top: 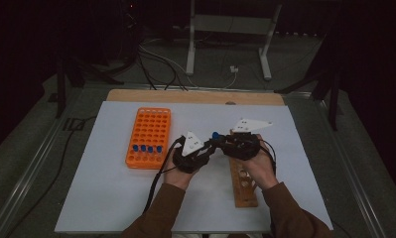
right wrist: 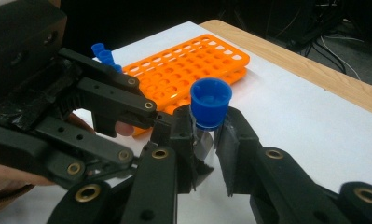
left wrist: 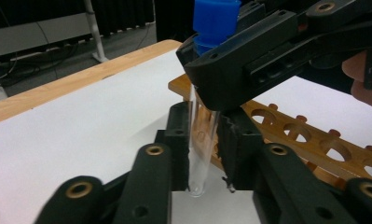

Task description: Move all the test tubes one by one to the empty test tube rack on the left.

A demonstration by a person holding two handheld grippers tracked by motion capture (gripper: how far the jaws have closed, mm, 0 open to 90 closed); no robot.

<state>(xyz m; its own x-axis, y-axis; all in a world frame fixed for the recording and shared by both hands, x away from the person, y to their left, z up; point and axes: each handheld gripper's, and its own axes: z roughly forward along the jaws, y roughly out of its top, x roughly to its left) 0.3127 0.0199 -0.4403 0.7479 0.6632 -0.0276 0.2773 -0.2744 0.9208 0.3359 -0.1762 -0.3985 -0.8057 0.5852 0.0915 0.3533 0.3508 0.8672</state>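
We've got both grippers pinching the same test tube [left wrist: 202, 140] right now. The left gripper [left wrist: 203, 144] has its pads pressed on the clear lower part of the tube, down near its rounded bottom. The right gripper [right wrist: 207, 140] is clamped higher up, just under the blue cap [right wrist: 210, 102]. The tube stands pretty much upright between them, held up off the white table mat [top: 111, 198], with the cap poking out above the right gripper's jaws. In the high view the two grippers meet tip to tip over the middle of the mat, the cap a small blue dot between them.

Counting stuff: one tube in hand, and two racks. The wooden rack [top: 242, 186] lies just under and behind the right hand [top: 260, 166], and its holes that we can see look empty. The orange rack [top: 148, 136] sits off to the left, well apart from the grippers, with four blue-capped tubes [top: 146, 148] lined up in a row near its front edge.
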